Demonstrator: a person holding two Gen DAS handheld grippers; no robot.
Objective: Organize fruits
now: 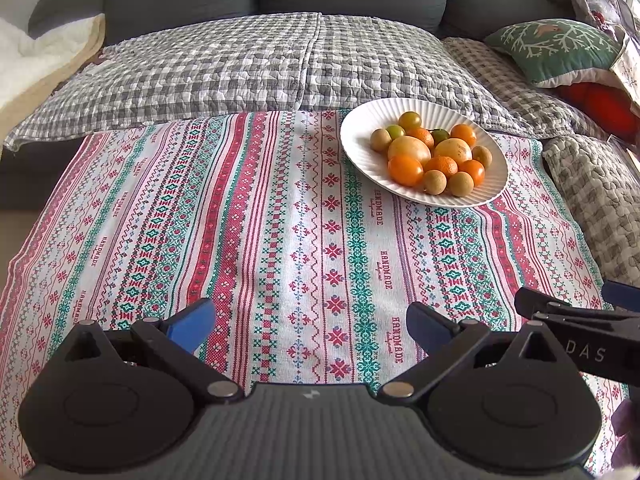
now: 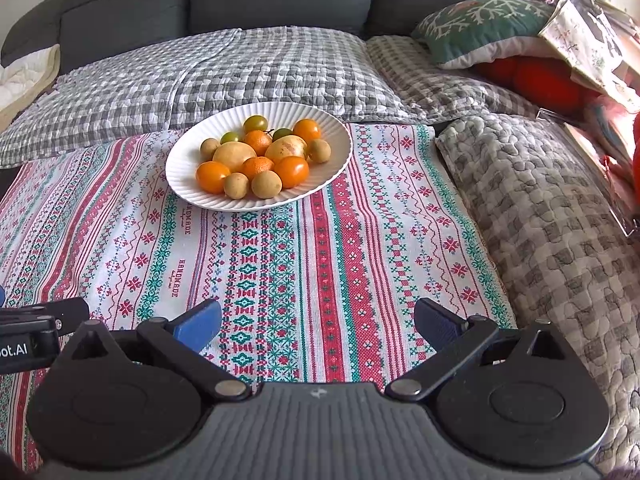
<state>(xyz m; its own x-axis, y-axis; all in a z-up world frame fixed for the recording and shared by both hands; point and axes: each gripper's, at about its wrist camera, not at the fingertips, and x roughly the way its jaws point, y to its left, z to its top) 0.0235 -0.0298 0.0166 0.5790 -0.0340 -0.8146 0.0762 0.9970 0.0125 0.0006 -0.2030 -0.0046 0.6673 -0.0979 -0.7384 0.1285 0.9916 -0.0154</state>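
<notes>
Since all the fruits [image 2: 256, 160] are heaped together on the white plate [image 2: 332, 176] in the upper middle of the right wrist view, nothing's loose on the striped cloth [image 2: 320, 280]. Both the left tongs [image 1: 310, 326] and right tongs [image 2: 318, 324] hang spread wide, holding nothing, low in frame. I'd guess the small round ones are light, smooth and prone to rolling; the orange tomato-looking ones probably bruise, so pinch gently across the middle.

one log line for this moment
fruits: all on plate | left gripper: open, empty | right gripper: open, empty | cloth: no loose fruit
</notes>
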